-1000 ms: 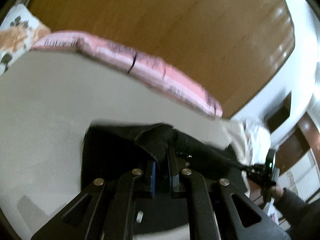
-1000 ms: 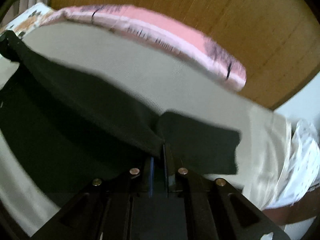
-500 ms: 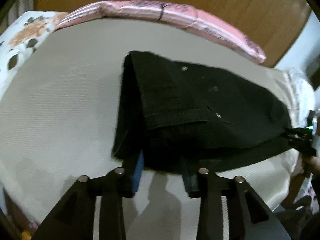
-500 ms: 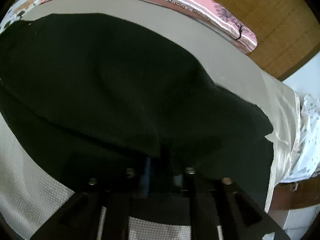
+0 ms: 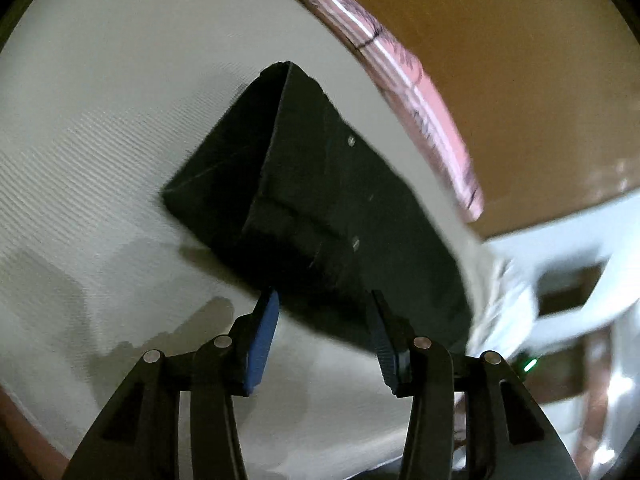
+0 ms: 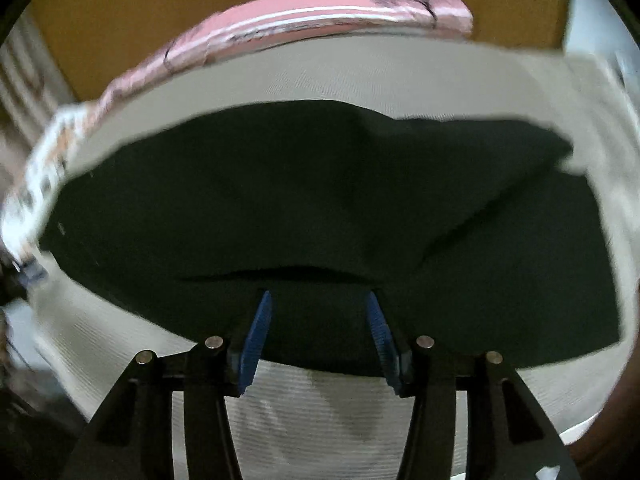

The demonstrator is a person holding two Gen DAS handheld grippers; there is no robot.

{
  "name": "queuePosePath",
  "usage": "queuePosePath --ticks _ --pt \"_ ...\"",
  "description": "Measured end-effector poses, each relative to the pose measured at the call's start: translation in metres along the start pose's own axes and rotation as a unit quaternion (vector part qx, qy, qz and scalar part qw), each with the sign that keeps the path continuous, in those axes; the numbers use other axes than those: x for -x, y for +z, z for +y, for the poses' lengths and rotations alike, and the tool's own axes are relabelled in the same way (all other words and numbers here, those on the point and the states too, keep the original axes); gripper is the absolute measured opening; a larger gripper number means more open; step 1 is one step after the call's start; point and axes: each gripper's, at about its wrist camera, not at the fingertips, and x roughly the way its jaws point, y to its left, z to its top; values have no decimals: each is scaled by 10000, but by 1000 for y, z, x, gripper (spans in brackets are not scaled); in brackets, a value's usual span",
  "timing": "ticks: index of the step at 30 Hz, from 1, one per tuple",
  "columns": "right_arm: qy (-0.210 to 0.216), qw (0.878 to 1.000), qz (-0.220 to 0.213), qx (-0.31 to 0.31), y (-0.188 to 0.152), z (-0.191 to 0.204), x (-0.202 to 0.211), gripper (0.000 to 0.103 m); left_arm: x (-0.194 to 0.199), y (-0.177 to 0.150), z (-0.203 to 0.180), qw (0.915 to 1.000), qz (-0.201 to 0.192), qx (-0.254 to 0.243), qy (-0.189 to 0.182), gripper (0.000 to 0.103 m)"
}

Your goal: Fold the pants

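Note:
Black pants (image 5: 320, 208) lie folded over themselves on the beige bed sheet (image 5: 80, 140), with small metal rivets showing on the top layer. My left gripper (image 5: 324, 304) hovers at the near edge of the fabric, its jaws opening, and nothing is pinched between them. In the right wrist view the pants (image 6: 300, 200) spread wide and flat, the upper layer ending in a fold line just ahead. My right gripper (image 6: 318, 304) sits over the near hem, its jaws opening too, the pads apart and not pressing the cloth.
A pink printed mat (image 5: 420, 92) runs along the far edge of the sheet against a wooden headboard (image 5: 500, 40). White patterned bedding (image 5: 508, 300) lies bunched at the right. The bed's brown edge (image 6: 600, 432) shows at lower right.
Both grippers went from shut on the black fabric to open, letting it go. The pants dropped onto the sheet and now lie folded, and both hands moved lower.

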Motion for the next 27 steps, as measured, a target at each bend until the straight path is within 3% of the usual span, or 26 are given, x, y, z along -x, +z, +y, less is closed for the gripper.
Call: queuePosePath --ticks 5,9,10,12,14,17,20,23,25,27 --pt "787 9894 -70 -1219 -5 -41 -3 49 -11 10 4 9986 -172 459 -192 47" --pt "802 9822 -103 -1697 -4 -59 -14 49 -18 15 5 9969 -326 680 -215 47" --pt "880 9801 -87 -1776 -5 -61 -17 49 -17 16 4 9966 -401 694 -190 44" --pt "1110 9738 -40 -1983 -8 -62 -25 49 -16 19 1 9969 -489 617 -66 26" --pt "1437 9665 -75 -2126 -6 -58 -31 49 -11 21 -4 9970 -578 515 -29 19" --pt "1943 9539 28 -2289 -5 -49 -44 49 -4 26 -18 9970 -702 317 -61 16" --pt "2193 9483 95 -2294 2 -39 -56 49 1 33 -32 9967 -761 221 -163 15" --pt "2434 9336 52 -2629 7 -37 -65 49 3 41 -39 9963 -793 231 -254 15" --pt "2648 9133 -9 -3094 9 -40 -71 49 4 44 -41 9964 -799 190 -224 15" --pt "2612 9011 -227 -3453 10 -46 -70 49 5 47 -44 9965 -804 142 -182 15"
